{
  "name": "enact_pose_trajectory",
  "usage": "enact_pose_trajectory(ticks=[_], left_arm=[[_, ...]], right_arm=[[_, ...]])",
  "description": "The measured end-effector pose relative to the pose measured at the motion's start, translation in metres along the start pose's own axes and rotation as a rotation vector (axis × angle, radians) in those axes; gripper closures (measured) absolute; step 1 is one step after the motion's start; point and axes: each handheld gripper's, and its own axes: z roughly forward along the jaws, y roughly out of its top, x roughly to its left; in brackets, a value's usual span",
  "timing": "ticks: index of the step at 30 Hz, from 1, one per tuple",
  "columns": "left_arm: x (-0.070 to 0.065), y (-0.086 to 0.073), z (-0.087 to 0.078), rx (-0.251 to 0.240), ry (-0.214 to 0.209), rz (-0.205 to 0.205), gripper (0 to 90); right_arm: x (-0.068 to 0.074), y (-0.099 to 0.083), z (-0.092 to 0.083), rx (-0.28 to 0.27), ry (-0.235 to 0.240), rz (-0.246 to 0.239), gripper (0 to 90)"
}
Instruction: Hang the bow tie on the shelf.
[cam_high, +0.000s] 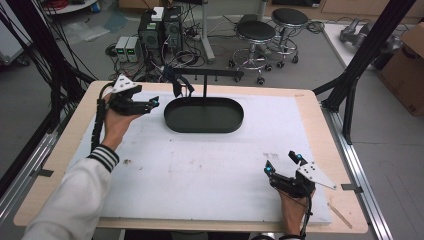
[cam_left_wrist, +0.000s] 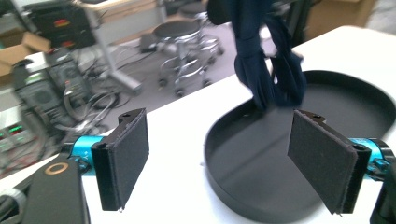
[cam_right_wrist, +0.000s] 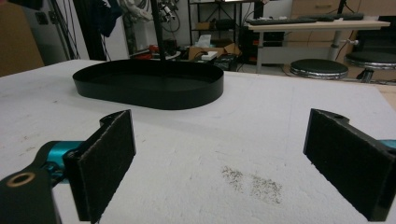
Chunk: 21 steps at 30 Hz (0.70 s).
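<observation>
Bench (cam_high: 320, 150) with a light wooden edge carries a white mat (cam_high: 210, 170), and on the far middle part of this mat stands a black oval tray (cam_high: 204, 115) with a low wall. From the tray a thin black post (cam_high: 204, 86) rises and holds a horizontal bar (cam_high: 210, 74). A dark blue cloth (cam_high: 176, 86) hangs from the left part of this bar, and its lower end comes down to the left end of the tray; in the left gripper view the cloth (cam_left_wrist: 268, 60) looks knotted, and I cannot tell if it touches the tray floor.

The left tongs (cam_high: 152, 103) are held above the bench just beside the left end of the tray, pointing toward it. Their jaws stand wide apart and hold nothing; the cloth is beyond them.

The right tongs (cam_high: 284, 164) are near the front right corner of the mat, well apart from the tray. Their jaws are also wide apart and empty. In the right gripper view a small grey smudge (cam_right_wrist: 252, 183) lies on the mat between the jaws.

Behind the bench, on the floor, stand two round stools (cam_high: 256, 34) and some computer boxes (cam_high: 160, 30) with many cables.
</observation>
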Motion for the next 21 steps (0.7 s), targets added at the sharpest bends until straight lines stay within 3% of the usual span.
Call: enact_pose_trajectory(ticks=[2, 5, 11, 14, 16, 18, 21], left_arm=[[-0.001, -0.008, -0.017, -0.025, -0.021, 0.005, 21.2], [-0.002, -0.022, -0.041, -0.038, -0.006, 0.034, 16.9], [-0.011, -0.067, -0.079, -0.077, -0.040, -0.002, 14.4], [-0.021, -0.089, -0.098, -0.130, -0.007, 0.023, 14.4], [-0.025, -0.103, -0.107, -0.158, -0.031, -0.012, 14.4], [-0.028, -0.113, -0.116, -0.166, -0.045, -0.019, 14.4], [-0.035, -0.128, -0.130, -0.218, -0.057, -0.036, 14.4]], right_arm=[[-0.001, 0.000, 0.000, -0.002, 0.002, 0.001, 8.0], [-0.002, 0.000, 0.000, -0.008, 0.003, 0.006, 8.1], [-0.001, 0.000, 0.000, -0.001, 0.005, 0.004, 8.1], [-0.001, 0.000, -0.001, -0.006, 0.001, 0.003, 8.1], [-0.001, 0.000, -0.001, -0.005, -0.001, 0.003, 8.1], [-0.001, 0.000, 0.000, -0.005, -0.002, 0.004, 8.1], [-0.001, 0.000, -0.001, -0.006, -0.004, 0.008, 8.0]])
